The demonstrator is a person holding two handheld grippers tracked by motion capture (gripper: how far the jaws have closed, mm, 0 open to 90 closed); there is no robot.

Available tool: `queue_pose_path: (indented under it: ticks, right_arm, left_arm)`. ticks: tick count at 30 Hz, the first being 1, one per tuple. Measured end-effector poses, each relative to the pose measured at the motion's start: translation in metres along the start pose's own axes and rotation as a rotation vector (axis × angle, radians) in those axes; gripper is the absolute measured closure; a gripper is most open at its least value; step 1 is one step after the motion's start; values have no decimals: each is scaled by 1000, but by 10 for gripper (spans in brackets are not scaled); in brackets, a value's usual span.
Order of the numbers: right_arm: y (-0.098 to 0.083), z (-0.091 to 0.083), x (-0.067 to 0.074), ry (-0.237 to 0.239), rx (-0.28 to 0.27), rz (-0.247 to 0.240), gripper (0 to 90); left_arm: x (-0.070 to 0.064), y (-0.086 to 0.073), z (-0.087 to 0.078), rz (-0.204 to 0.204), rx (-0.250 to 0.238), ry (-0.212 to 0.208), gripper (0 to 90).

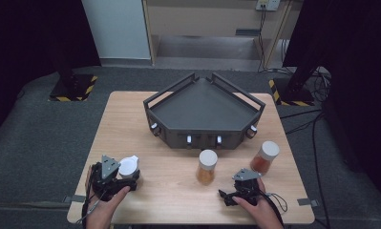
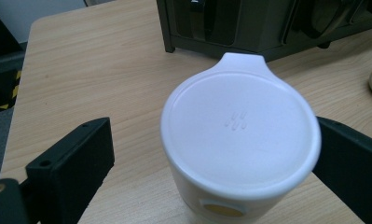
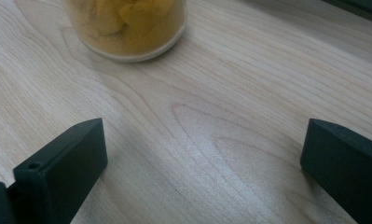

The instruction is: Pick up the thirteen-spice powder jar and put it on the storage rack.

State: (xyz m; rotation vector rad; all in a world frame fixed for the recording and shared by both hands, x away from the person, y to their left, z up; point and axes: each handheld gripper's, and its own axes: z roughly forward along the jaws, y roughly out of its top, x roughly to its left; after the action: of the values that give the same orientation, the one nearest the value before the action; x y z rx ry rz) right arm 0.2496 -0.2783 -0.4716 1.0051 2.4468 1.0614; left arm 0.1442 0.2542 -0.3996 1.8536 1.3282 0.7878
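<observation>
The left tongs (image 1: 123, 177) stand spread wide around a white-lidded jar (image 2: 241, 135), which sits on the tabletop (image 1: 169, 191) between the jaws; the right jaw looks to be at the lid's edge, the left jaw stands apart from it, so nothing is gripped. The right tongs (image 1: 231, 196) are also wide open and hold nothing, with bare wood between the jaws. A jar of orange powder (image 3: 127, 25) stands just ahead of them, to their left. A dark tray (image 1: 205, 112) sits farther ahead of both tongs.
</observation>
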Motion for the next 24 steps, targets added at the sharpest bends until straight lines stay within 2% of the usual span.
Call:
queue_pose_path:
  ticks: [13,24]
  right_arm:
    - [0,0,0,0,0,0,5]
    - [0,0,0,1,0,0,5]
  left_arm:
    - [2,-8,14,-4,17,-6,19]
    - [1,-15,25,-12,18,-31,78]
